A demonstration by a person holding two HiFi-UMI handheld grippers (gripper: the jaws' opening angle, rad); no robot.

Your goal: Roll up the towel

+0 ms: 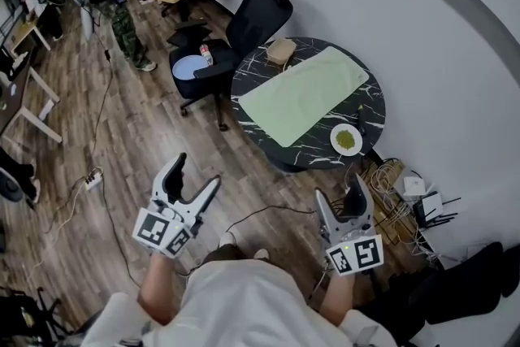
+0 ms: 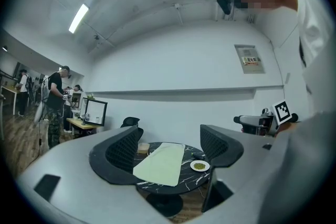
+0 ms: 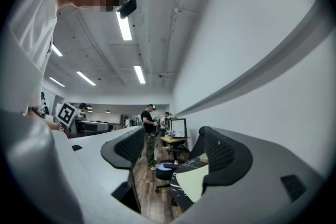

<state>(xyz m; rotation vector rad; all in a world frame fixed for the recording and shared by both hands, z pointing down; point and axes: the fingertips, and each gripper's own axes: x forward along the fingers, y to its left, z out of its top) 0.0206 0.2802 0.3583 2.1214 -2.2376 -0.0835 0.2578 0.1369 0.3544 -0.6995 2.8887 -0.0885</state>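
1. Towel [image 1: 302, 96] lies flat on the table [image 1: 370, 106], well ahead; left gripper [image 1: 197, 171] and right gripper [image 1: 339, 189] gape, empty.
2. Approach squarely; take one short edge at both corners for an even roll.

The towel [image 1: 305, 93] is a pale green rectangle, fully unrolled and spread flat. It lies slantwise across the middle of the round black marbled table [image 1: 374, 106], smooth and without folds, its near short end reaching the table's edge.
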